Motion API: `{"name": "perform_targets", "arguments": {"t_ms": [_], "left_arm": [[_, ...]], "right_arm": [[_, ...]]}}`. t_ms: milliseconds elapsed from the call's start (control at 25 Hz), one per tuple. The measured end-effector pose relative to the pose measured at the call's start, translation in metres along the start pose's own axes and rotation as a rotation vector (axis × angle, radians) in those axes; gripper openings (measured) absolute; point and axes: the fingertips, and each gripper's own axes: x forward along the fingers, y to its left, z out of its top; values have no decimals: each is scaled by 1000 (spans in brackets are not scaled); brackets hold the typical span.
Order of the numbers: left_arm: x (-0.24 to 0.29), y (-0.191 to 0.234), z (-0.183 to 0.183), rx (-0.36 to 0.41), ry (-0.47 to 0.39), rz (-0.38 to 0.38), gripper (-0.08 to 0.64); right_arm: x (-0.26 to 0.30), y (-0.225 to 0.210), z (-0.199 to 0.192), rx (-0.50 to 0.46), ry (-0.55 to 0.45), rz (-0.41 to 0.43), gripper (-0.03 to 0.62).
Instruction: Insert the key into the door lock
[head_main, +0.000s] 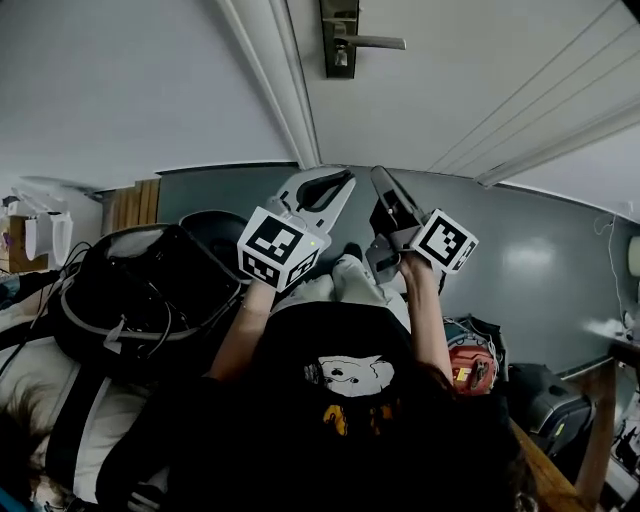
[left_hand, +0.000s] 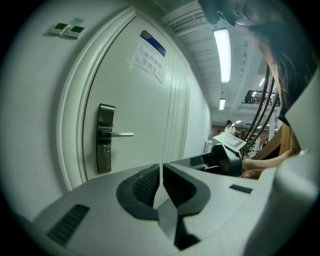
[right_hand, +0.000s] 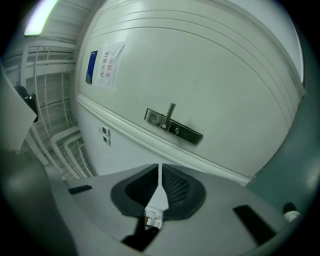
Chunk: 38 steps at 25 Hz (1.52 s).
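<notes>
While we look down in the head view, the left gripper and the right gripper are side by side before a white door, both pointing at it and well apart from it. The door lock, a dark metal plate with a lever handle, sits on the door beyond both tips. A grey floor lies below, with a black bag at our left. In the left gripper view, we see that gripper's jaws pressed together tip to tip, with only a thin slit below the tips. The lock plate stands upright up and to the left of them, its handle pointing right and its keyhole just under the handle. A paper notice hangs higher on the door. In the right gripper view, the jaws are likewise closed tip to tip. A small pale and brass-coloured piece sits at their root, and we cannot tell whether it is the key. The lock appears tilted above the jaws, well apart from them.
</notes>
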Motion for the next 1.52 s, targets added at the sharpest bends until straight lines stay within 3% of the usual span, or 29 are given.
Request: {"name": "perform_targets", "arguments": {"t_ms": [600,840,1520], "left_arm": [[-43,-83,-20,19,-8,-100,25],[-42,-91,-26,15,-2,-129,25],[-24,-158,-27,2,6,-65,25]], "right_arm": [[-95,31,-46,-86,-93,-61,6],[-105,29,-52,-99,-110,-79,3],[-171,19,-25,-129,-62,-67,3]]}}
